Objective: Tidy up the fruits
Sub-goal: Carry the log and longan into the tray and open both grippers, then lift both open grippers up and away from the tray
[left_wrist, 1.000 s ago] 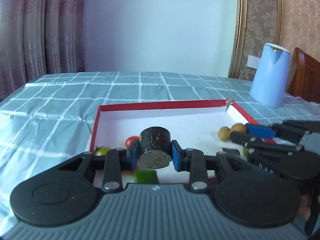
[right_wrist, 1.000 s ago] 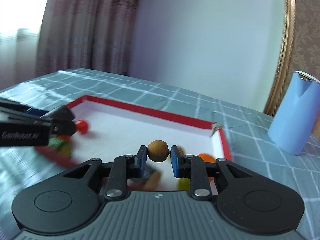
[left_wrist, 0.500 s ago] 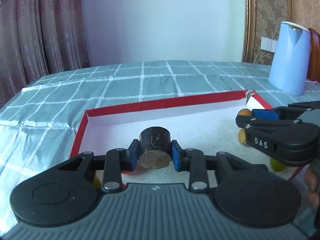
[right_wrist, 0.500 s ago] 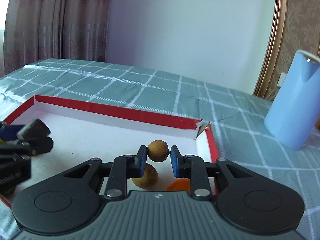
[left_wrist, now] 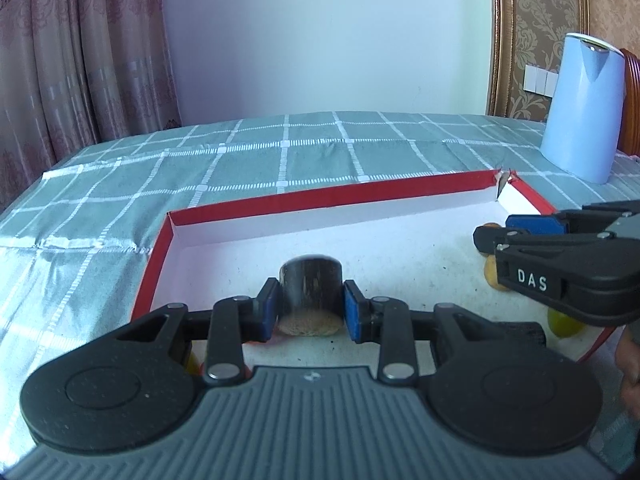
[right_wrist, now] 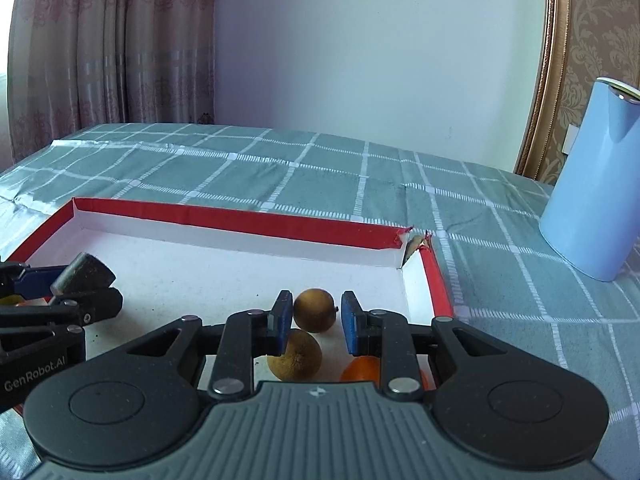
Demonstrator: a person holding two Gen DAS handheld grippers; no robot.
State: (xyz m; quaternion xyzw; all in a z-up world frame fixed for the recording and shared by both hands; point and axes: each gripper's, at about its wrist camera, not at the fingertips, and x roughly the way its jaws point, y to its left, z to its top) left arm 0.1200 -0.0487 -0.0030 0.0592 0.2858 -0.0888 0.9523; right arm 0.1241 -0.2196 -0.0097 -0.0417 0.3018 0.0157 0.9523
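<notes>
Inside the red tray: both grippers low over the white floor, each releasing a piece
Left gripper (left_wrist: 310,306): fingers opening around the dark cylinder (left_wrist: 311,286); a sliver of gap on each side, blue pads (left_wrist: 269,309) no longer pressing; a second ago clamped tight on it
Dark cylinder: blurred, apparently dropping or settling; pale cut end down on the tray floor, near the left wall
Right gripper (right_wrist: 313,318): fingers opening, clear gap on both sides of the brown fruit (right_wrist: 315,310); half a second ago pinched between the pads
Brown fruit: between the spread fingers, near the tray's right wall, just behind a second brown fruit (right_wrist: 295,355); touching or not, cannot tell
Neighbours: orange fruit (right_wrist: 362,370) half hidden under the right finger; yellow-green fruit (left_wrist: 564,322) at the near right edge in the left view
Tray (right_wrist: 224,222): red rim, torn far-right corner, on the checked cloth of the worktop (right_wrist: 320,172)
Beyond the tray: blue jug (right_wrist: 590,184), standing well apart
Change since a second ago: both pieces carried in, lowered, now let go
Meaning for the task: two more items delivered into the tray; likely next, backing both grippers clear without nudging the round fruit, prone to roll
</notes>
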